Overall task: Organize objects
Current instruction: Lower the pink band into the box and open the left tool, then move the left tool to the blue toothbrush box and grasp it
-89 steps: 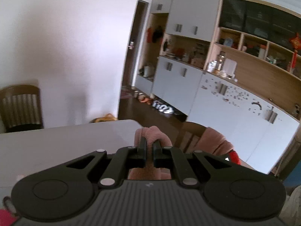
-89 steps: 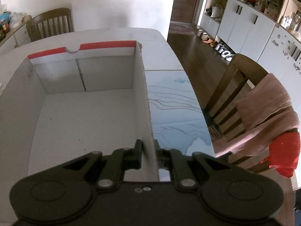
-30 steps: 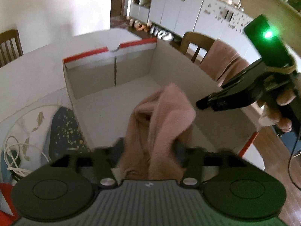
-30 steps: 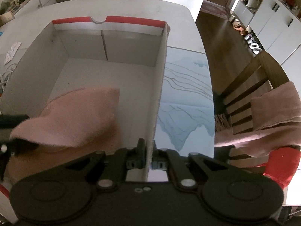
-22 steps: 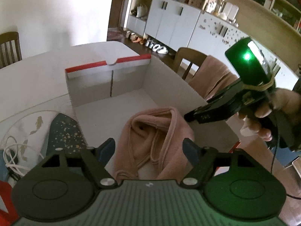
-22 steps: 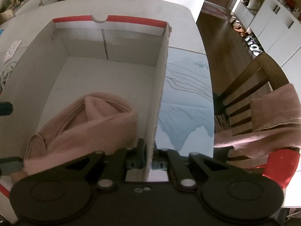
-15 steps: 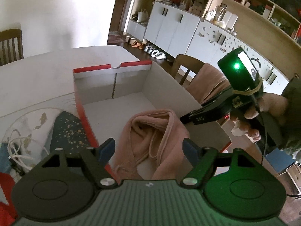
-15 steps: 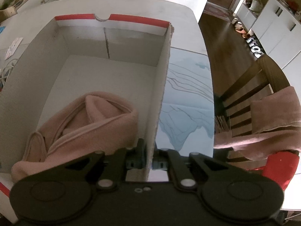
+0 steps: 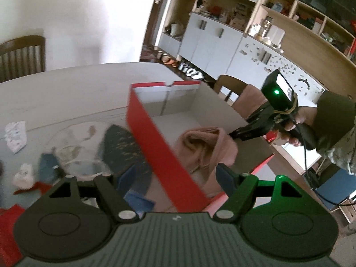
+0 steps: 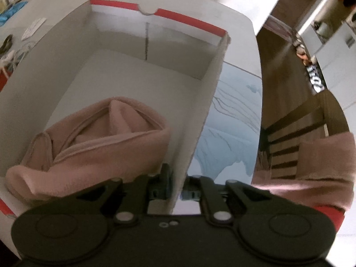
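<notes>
Dropped from the now-spread left gripper point(image 9: 175, 176), the pink towel point(image 10: 98, 146) lies inside the box point(image 10: 200, 120), whose wall the right gripper point(image 10: 178, 188) pinches.

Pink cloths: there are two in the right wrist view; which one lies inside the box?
The folded pink towel at the left lies inside the white box. The other pink cloth hangs over the chair outside.

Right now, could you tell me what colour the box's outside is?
Red outside, white inside on the box; the left wrist view shows it best.
</notes>
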The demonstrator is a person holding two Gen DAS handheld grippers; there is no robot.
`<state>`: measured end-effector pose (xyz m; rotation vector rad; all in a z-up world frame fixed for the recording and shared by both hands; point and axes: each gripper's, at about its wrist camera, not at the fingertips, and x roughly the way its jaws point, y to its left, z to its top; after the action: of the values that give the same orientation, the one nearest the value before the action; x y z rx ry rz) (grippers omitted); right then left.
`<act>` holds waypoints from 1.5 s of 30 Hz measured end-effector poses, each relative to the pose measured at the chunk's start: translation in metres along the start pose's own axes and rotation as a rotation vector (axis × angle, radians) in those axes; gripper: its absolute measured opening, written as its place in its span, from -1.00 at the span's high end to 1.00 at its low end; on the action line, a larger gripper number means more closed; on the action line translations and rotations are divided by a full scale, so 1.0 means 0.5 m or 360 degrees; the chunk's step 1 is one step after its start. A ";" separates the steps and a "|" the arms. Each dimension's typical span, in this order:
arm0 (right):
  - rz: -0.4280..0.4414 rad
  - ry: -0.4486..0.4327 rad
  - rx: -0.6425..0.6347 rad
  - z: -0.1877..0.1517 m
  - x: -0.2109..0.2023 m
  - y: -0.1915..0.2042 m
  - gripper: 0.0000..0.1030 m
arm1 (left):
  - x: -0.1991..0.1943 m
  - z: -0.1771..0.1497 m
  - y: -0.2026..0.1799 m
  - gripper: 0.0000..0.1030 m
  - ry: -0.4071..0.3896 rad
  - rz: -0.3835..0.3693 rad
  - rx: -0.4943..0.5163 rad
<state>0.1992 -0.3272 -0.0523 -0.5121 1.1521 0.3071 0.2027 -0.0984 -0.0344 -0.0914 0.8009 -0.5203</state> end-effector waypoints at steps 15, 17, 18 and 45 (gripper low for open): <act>-0.0028 -0.0011 -0.0133 -0.002 0.009 0.010 0.81 | -0.070 -0.076 0.111 -0.52 0.0069 0.0063 -0.0007; -0.0027 -0.0014 -0.0151 -0.003 0.009 0.010 0.81 | -0.060 -0.085 0.109 -0.52 0.0086 0.0062 0.0002; -0.0022 -0.0015 -0.0156 -0.004 0.010 0.010 0.81 | -0.052 -0.091 0.104 -0.52 0.0095 0.0060 0.0009; 0.0114 -0.0019 -0.0418 -0.003 0.023 -0.006 0.74 | 0.212 -0.141 0.079 -0.49 0.0437 0.0301 0.0237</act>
<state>0.2038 -0.3306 -0.0625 -0.6990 1.1263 0.5271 0.2301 -0.1067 -0.1645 0.1958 1.0239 -0.4163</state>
